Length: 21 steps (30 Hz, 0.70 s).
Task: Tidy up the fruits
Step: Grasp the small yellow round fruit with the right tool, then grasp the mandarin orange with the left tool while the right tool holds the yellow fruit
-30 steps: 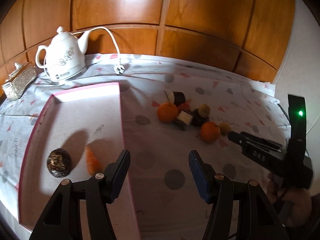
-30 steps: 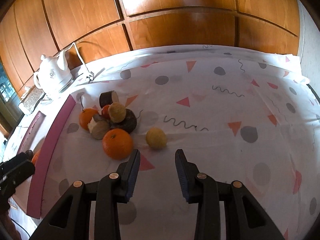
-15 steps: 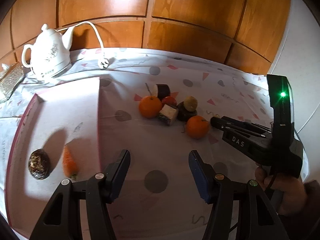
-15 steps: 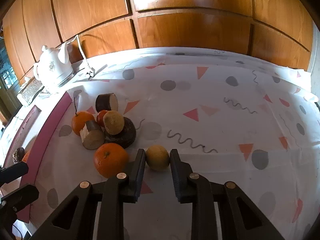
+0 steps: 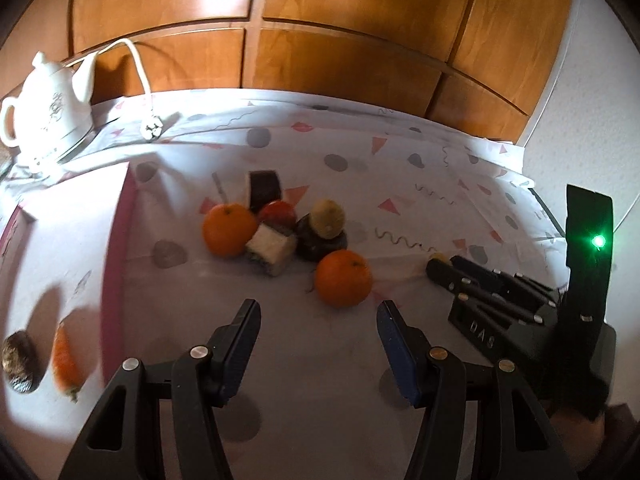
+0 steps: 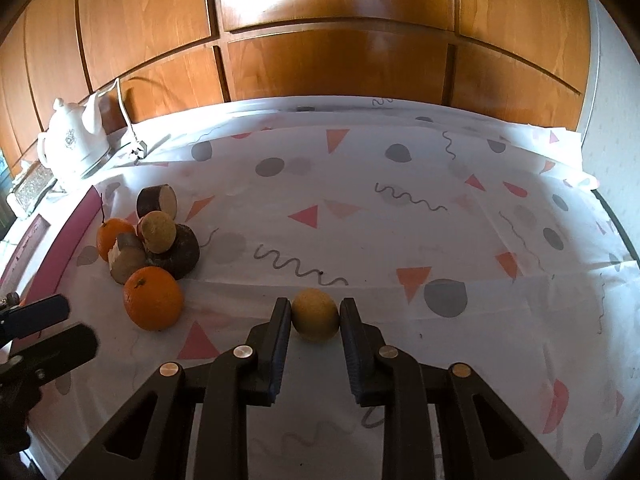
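Observation:
My right gripper (image 6: 315,316) is shut on a small yellow fruit (image 6: 315,319) that rests on the patterned tablecloth; it also shows in the left wrist view (image 5: 437,263). My left gripper (image 5: 318,320) is open and empty, just short of an orange (image 5: 343,283). Behind it lies a pile: a second orange (image 5: 229,229), a red fruit (image 5: 277,212), a brown kiwi-like fruit (image 5: 328,218) on a dark round piece (image 5: 320,242), a pale cut chunk (image 5: 271,247) and a dark cut piece (image 5: 264,189). The same pile shows in the right wrist view (image 6: 160,236).
A pink-rimmed white tray (image 5: 116,264) lies at the left, holding a carrot (image 5: 66,360) and a dark round fruit (image 5: 18,362). A white teapot (image 5: 44,108) with a cord and plug (image 5: 152,130) stands at the back left. Wood panelling backs the table.
My right gripper has closed on the yellow fruit. My left gripper has moved right and forward, away from the tray, toward the near orange.

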Tool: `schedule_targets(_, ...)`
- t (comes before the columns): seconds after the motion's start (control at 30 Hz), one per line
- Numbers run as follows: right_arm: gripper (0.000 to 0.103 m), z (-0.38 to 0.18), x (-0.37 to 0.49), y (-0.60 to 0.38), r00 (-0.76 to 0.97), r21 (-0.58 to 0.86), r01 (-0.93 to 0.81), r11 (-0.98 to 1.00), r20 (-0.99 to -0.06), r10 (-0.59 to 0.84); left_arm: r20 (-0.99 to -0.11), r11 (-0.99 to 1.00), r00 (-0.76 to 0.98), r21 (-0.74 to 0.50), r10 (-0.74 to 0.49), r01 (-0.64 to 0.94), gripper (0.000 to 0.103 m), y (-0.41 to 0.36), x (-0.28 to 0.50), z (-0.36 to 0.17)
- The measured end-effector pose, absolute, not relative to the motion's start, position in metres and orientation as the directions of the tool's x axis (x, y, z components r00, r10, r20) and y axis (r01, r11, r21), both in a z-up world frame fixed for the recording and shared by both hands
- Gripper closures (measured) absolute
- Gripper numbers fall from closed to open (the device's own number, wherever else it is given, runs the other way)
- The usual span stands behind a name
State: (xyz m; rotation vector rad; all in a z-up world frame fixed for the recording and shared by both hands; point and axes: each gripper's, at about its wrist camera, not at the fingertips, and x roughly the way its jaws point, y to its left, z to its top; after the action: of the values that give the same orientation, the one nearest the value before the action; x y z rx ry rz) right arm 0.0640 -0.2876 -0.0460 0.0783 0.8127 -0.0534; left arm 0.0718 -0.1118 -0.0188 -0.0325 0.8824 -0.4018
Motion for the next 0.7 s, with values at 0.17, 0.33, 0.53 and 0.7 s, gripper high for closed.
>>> schedule_targets(0.17, 0.078, -0.047, 0.063, -0.292, 0.694, 0.089, 0.076, 0.993, -0.72, 0.012, -0.752, 0.921, 0.553, -0.19, -0.359, 0.339, 0.042, -0.13, 0.081, -0.024)
schedule_targets(0.33, 0.078, -0.049, 0.063, -0.295, 0.699, 0.117, 0.072, 0.99, -0.714, 0.034, -0.764, 0.931, 0.553, -0.173, -0.334, 0.323, 0.043, -0.142, 0.091, -0.033)
schedule_targets(0.53, 0.078, -0.051, 0.063, -0.296, 0.698, 0.141, 0.068, 0.988, -0.714, 0.054, -0.79, 0.948, 0.546, -0.138, -0.28, 0.287, 0.057, -0.151, 0.105, -0.049)
schedule_targets(0.7, 0.077, -0.052, 0.063, -0.296, 0.694, 0.143, 0.072, 0.987, -0.718, 0.054, -0.77, 0.945, 0.574, -0.112, -0.278, 0.307, 0.065, -0.156, 0.104, -0.05)
